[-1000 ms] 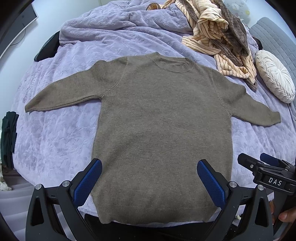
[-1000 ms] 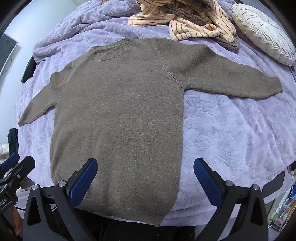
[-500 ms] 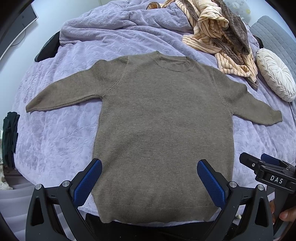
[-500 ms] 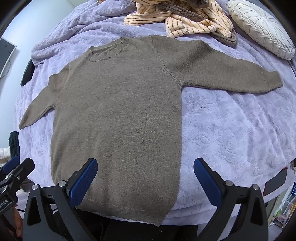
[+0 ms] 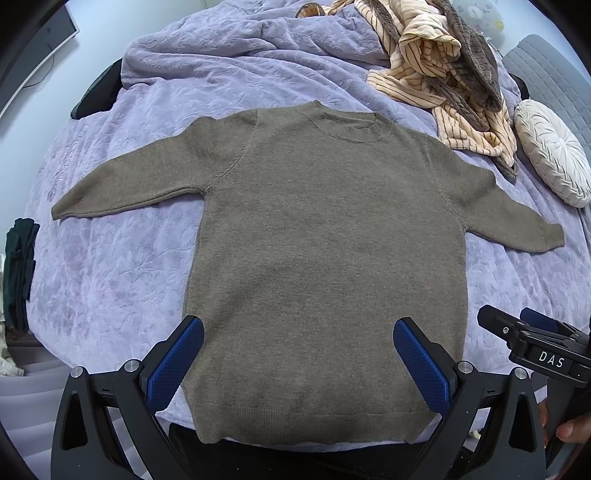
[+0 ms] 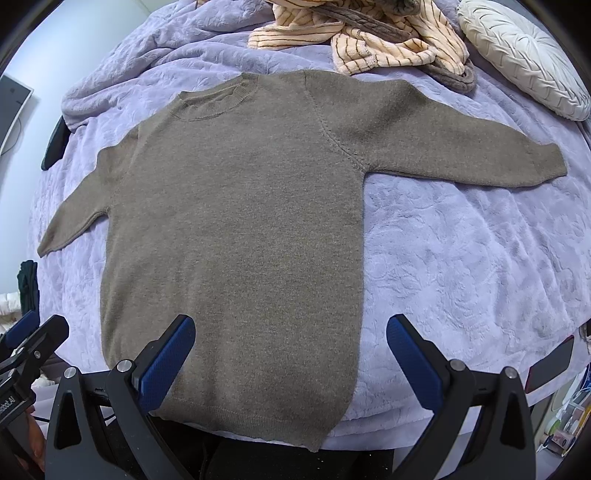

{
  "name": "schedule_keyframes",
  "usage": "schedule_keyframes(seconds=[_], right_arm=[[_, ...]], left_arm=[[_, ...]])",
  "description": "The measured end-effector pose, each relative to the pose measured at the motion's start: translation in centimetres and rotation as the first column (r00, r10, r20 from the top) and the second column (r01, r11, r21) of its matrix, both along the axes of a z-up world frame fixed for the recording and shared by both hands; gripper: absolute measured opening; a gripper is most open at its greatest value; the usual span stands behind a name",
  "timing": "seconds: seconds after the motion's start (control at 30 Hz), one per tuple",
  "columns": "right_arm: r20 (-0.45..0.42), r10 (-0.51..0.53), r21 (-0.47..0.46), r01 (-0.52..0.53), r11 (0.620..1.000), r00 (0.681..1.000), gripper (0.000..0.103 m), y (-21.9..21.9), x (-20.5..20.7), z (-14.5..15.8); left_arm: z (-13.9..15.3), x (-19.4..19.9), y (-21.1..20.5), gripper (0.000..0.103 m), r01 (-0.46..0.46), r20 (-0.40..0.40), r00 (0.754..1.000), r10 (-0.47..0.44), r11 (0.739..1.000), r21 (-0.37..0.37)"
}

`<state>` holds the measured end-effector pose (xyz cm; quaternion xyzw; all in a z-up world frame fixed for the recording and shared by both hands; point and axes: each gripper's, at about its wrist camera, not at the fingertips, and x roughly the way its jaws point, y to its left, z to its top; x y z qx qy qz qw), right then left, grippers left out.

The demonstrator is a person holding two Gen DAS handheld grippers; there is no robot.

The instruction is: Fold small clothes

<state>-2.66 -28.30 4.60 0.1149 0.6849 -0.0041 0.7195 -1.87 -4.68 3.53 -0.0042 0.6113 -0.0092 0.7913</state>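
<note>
A small brown knit sweater lies flat on a lilac bedspread, collar away from me, both sleeves spread out to the sides, hem at the near edge of the bed. My left gripper hovers open above the hem, holding nothing. My right gripper is open too, over the sweater's lower right corner, also empty. The right gripper's tip shows at the right edge of the left wrist view; the left gripper's tip shows at the left edge of the right wrist view.
A heap of peach striped and brown clothes lies beyond the collar. A round white pleated cushion sits at the far right. The bedspread bunches up at the far left. Dark folded cloth hangs off the left.
Both cameras have shifted slightly, so the sweater sits a little nearer in view. The sweater itself has not moved and both grippers stay open.
</note>
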Motion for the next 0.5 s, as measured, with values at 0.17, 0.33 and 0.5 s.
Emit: schedule_keyframes(seconds=[0.17,0.33,0.5], right_arm=[[-0.002,-0.012,0.0,0.012,1.0,1.0,0.103,-0.16,-0.13,0.06],[-0.003,-0.018,-0.008,0.018,1.0,1.0,0.103,-0.08,-0.29,0.05],[-0.005,-0.018,-0.026,0.018,0.999,1.0,0.103,0.24,-0.48,0.27]], left_arm=[[-0.09,0.0,-0.23,0.103,0.013,-0.009,1.0,-0.013,1.0,0.001],[-0.32,0.0,-0.1,0.103,0.014,-0.019,1.0,-0.013,1.0,0.005],[-0.55,0.17,0.26,0.103,0.009,-0.028,1.0,-0.01,1.0,-0.022]])
